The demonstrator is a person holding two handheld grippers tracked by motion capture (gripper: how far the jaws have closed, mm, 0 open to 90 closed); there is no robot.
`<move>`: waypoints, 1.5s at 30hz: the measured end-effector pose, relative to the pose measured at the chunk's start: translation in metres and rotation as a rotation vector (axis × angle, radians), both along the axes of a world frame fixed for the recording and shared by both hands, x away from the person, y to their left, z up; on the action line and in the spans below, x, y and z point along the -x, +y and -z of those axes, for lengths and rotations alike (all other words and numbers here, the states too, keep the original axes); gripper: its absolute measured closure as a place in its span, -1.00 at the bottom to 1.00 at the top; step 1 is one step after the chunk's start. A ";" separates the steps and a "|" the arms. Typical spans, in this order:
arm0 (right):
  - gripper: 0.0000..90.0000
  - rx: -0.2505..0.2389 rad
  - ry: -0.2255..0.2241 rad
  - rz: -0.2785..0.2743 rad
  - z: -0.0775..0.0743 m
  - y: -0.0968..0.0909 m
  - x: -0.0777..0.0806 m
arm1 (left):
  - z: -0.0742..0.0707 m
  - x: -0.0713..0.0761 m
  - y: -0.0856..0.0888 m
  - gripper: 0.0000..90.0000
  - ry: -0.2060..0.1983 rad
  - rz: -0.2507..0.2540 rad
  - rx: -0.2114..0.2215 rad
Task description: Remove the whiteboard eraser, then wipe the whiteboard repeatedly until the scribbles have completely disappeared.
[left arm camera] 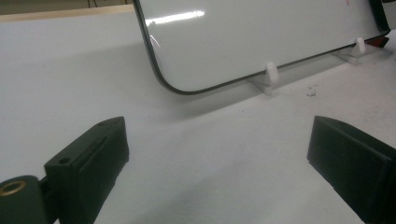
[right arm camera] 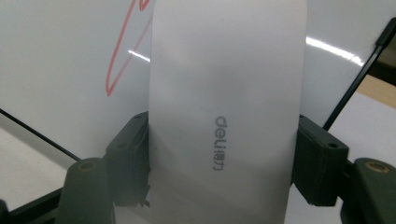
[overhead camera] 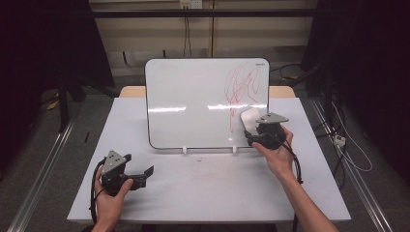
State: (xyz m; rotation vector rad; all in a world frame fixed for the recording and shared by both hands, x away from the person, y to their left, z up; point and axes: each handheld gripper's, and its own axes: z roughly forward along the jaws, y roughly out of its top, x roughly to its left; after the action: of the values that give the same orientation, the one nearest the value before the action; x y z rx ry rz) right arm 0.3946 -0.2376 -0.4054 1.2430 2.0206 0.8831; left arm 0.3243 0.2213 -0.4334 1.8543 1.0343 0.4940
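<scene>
A white desk (overhead camera: 193, 188) carries an upright whiteboard (overhead camera: 193, 104) with red scribbles (overhead camera: 241, 87), against which the right tongs (overhead camera: 252, 129) clamp a white eraser (right arm camera: 224, 107), while the left tongs (overhead camera: 145, 173) rest wide open, holding nothing.

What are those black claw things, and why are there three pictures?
A person sits at a white table and holds a black gripper in each hand. Each one is a tool with two jaws that can pinch. One picture is taken from above. The other two come from little cameras riding on the grippers, looking out between the jaws.

A whiteboard stands on the table, with red scribbles on it. The right gripper is shut on a white eraser and holds it up by the scribbles. The left gripper is open with nothing in it, low over the table near the whiteboard's bottom corner.
</scene>
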 end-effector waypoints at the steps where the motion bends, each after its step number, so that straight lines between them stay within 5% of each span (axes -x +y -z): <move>1: -0.31 -0.011 0.006 0.000 0.000 -0.001 0.000 | 0.000 0.000 0.000 -0.88 0.000 -0.005 0.003; 11: -0.31 -0.076 -0.009 -0.031 -0.005 -0.006 0.004 | 0.002 0.000 0.003 -0.88 0.006 -0.008 0.012; 20: -0.31 -0.053 -0.060 -0.052 -0.014 -0.002 0.010 | 0.001 0.001 0.002 -0.88 0.006 -0.011 0.001; 24: -0.31 -0.049 -0.080 -0.066 -0.019 0.001 0.011 | 0.001 0.004 0.001 -0.88 0.041 0.006 0.041; 45: -0.31 -0.014 -0.160 -0.092 -0.040 0.012 0.007 | 0.001 0.002 -0.001 -0.86 0.003 0.025 -0.008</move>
State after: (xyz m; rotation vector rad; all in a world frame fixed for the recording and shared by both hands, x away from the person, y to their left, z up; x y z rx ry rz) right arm 0.3878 -0.2259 -0.3652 1.0576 1.9595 1.0087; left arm 0.3220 0.2201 -0.4342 1.8727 1.0111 0.4815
